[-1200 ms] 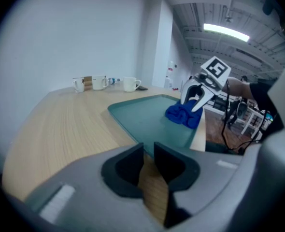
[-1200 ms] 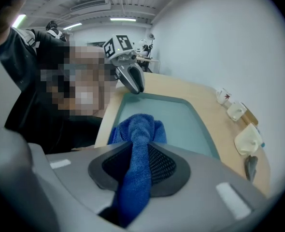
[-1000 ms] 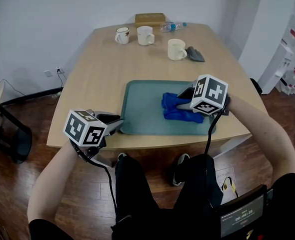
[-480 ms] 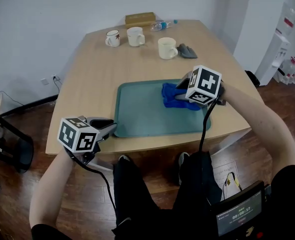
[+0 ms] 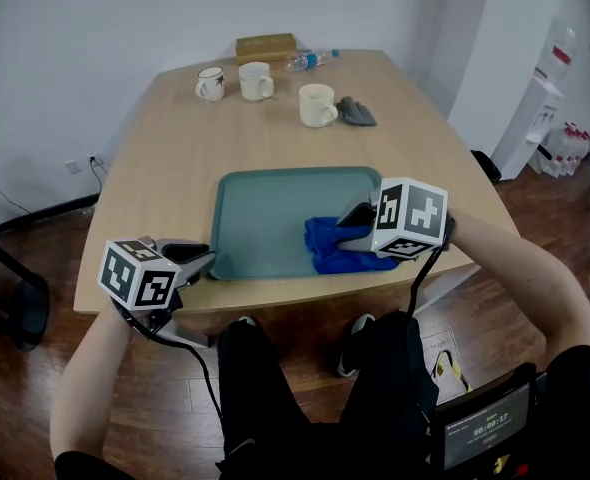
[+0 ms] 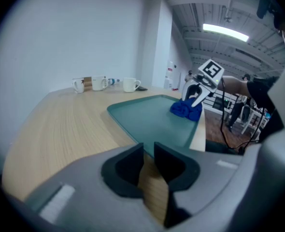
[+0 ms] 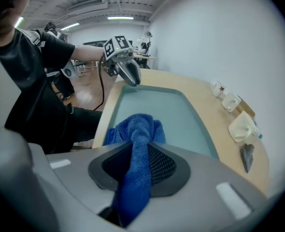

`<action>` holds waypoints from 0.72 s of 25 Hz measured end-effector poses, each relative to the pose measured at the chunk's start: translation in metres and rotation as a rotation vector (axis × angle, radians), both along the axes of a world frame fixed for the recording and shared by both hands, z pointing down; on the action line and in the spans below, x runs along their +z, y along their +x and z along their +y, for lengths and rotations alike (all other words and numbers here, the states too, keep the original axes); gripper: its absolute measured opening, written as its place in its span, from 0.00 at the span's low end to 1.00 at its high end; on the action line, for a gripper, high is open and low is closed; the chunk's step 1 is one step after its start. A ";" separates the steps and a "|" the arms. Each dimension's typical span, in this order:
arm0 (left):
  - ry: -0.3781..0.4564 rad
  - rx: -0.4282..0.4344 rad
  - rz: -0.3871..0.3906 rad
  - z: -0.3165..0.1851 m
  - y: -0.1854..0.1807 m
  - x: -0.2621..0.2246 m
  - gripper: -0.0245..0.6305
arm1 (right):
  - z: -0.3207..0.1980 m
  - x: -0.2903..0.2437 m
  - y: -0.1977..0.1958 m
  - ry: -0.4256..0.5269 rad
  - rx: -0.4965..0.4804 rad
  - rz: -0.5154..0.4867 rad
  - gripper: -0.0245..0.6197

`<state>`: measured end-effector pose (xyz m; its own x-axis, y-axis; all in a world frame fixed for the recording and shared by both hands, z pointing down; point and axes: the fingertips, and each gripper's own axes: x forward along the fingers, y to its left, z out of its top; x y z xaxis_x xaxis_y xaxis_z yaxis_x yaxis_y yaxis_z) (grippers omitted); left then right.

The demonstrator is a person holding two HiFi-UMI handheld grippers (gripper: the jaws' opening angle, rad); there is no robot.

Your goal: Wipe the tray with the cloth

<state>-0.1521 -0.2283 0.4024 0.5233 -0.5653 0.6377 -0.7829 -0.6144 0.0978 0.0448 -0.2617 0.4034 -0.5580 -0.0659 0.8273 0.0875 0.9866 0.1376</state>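
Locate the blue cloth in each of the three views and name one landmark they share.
Head view: blue cloth on the teal tray's near right corner, under the right gripper.
Left gripper view: right of centre, at the tray's far end.
Right gripper view: bottom centre, pinched in that gripper's tongs, spilling onto the tray.
Shared landmark: the teal tray.

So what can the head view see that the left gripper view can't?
Only the head view: the marker cube on the left gripper, the person's left forearm and a small screen. Only the left gripper view: its own fingers, slightly apart with nothing between, and ceiling lights. Both: the tray, the blue cloth pinched by the right gripper, three mugs.
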 end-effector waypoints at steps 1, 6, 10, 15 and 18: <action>0.002 0.001 0.000 0.000 0.000 0.000 0.15 | -0.014 0.000 0.001 0.013 0.018 0.002 0.19; 0.008 0.004 0.006 0.004 0.002 0.000 0.15 | -0.106 -0.001 0.017 0.152 0.136 0.056 0.19; 0.012 0.000 0.006 0.006 0.000 -0.001 0.15 | -0.150 -0.014 0.017 0.211 0.126 0.031 0.19; 0.002 -0.008 0.009 -0.002 -0.001 0.001 0.15 | -0.154 -0.023 0.023 0.189 0.063 0.014 0.19; 0.007 -0.011 0.003 -0.001 -0.001 0.002 0.15 | -0.118 -0.017 0.028 0.138 0.011 0.012 0.19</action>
<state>-0.1533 -0.2294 0.4042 0.5192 -0.5753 0.6320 -0.7891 -0.6066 0.0961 0.0724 -0.3794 0.3864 -0.5468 -0.1852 0.8165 0.0793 0.9594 0.2707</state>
